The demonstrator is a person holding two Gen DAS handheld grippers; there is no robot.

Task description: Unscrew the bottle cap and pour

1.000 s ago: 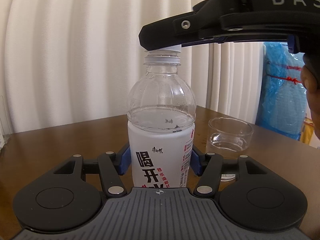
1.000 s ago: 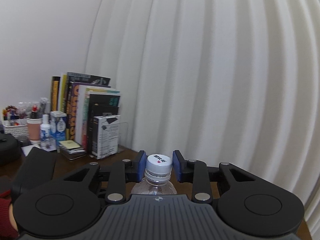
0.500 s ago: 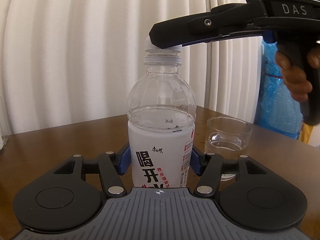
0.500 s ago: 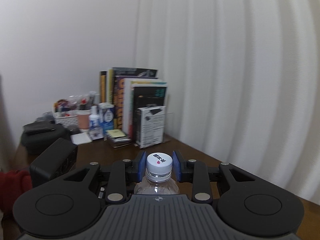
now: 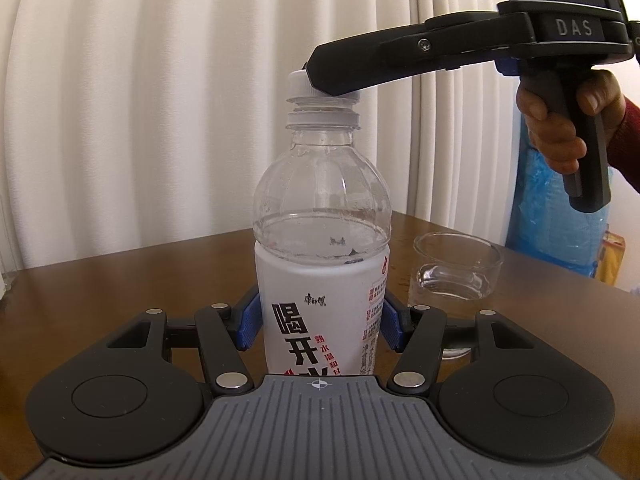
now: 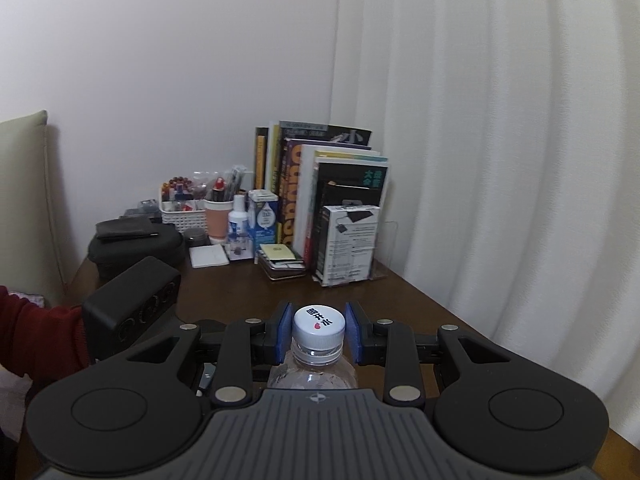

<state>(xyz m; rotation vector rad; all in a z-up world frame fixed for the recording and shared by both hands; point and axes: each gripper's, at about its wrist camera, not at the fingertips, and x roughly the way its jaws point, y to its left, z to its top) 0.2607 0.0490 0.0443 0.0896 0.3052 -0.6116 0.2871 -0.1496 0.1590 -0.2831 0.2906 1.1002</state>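
A clear water bottle (image 5: 322,248) with a white label stands upright on the brown table, part full. My left gripper (image 5: 319,326) is shut on its labelled body. Its white cap (image 6: 319,326) sits on the neck, with the threads and neck ring showing below it. My right gripper (image 6: 319,332) is shut on the cap, blue pads on both sides. In the left wrist view the right gripper (image 5: 340,72) reaches in from the upper right and covers most of the cap (image 5: 298,82). A short clear glass cup (image 5: 458,270) stands just right of the bottle.
Books (image 6: 320,188), a white box (image 6: 350,240), a pen basket (image 6: 182,208) and small bottles stand at the table's far end by the wall. White curtains hang behind. A blue plastic bag (image 5: 560,216) is beyond the table's right edge.
My right gripper has turned about the cap: its handle swung to the right in the left wrist view and the books slid right in its own view. The bottle has stayed put.
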